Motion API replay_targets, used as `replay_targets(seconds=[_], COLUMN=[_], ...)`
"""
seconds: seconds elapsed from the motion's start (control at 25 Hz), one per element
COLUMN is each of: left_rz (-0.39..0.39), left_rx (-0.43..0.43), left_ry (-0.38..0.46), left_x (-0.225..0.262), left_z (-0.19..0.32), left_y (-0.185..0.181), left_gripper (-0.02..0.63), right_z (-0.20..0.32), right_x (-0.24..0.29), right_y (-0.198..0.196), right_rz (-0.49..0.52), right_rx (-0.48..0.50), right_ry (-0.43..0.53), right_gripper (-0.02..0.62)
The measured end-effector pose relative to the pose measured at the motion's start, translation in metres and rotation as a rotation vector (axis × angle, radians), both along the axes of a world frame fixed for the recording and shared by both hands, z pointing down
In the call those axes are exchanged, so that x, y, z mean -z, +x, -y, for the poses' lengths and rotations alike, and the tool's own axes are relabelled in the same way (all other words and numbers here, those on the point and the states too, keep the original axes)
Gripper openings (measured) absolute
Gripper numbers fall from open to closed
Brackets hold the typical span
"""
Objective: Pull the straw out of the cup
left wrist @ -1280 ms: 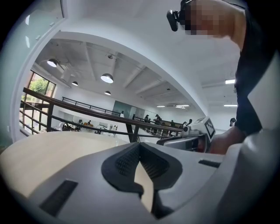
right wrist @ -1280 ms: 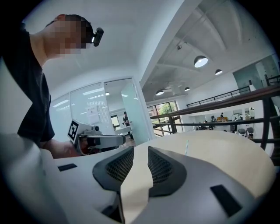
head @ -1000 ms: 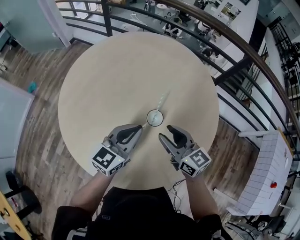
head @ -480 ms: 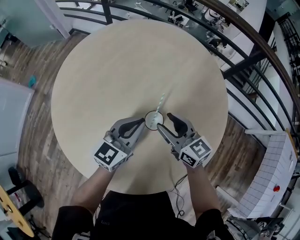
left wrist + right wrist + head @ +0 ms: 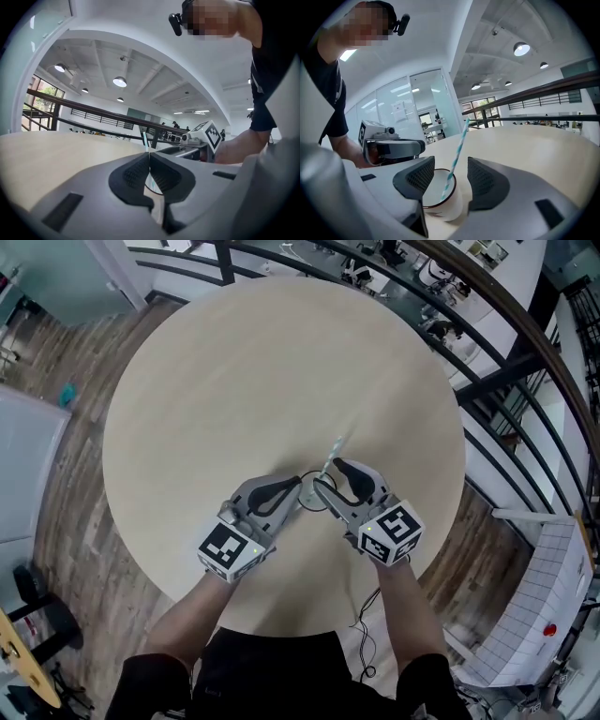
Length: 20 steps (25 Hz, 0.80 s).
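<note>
1. The right gripper (image 5: 450,174) has its jaws wide apart. They have just been opening and press on nothing.
2. The left gripper (image 5: 149,161) has its jaws together and empty, just beside the cup (image 5: 443,204).
3. The cup stands on the table (image 5: 234,381) between the right jaws. The straw (image 5: 458,150) leans inside it.
4. As I judge it, nothing is done yet: gripping the straw and pulling it out remain.

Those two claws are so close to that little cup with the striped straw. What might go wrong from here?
1. The right gripper, whose jaws have just been opening, has both the straw and the cup between them; closing low might pinch the cup's rim instead.
2. The left gripper is shut beside the cup, not holding it, so pulling the leaning straw could tip the cup or drag it across the table.
</note>
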<state>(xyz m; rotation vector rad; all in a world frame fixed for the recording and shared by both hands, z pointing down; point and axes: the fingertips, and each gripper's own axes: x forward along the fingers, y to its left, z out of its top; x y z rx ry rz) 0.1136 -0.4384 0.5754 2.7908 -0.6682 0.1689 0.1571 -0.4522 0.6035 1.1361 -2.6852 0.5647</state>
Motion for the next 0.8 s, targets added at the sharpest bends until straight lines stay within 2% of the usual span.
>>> replay_targets(seconds=[0.2,0.28,0.4,0.8], left_rz=[-0.01,-0.011,-0.012,-0.023], left_rx=[0.014,0.02,0.024,0.023], left_ry=[-0.008,-0.015,-0.025,-0.054], left_x=[-0.002,-0.004,-0.005,0.01], left_z=[0.004,0.006,0.009,0.004], left_y=[0.001,-0.002,-0.008,-0.026], left_gripper=[0.009,0.008,0.008,0.008], right_z=[0.003,0.003,0.006,0.005], right_x=[-0.009,-0.013,-0.016,-0.004], right_y=[-0.007,-0.01,-0.01,-0.012], right_rz=[-0.04,-0.064,-0.103,-0.105], right_rx=[0.067,0.074,0.041,-0.028], right_ry=[-0.029,-0.032,-0.026,-0.033], right_gripper=[0.205,0.168,0.089,0.034])
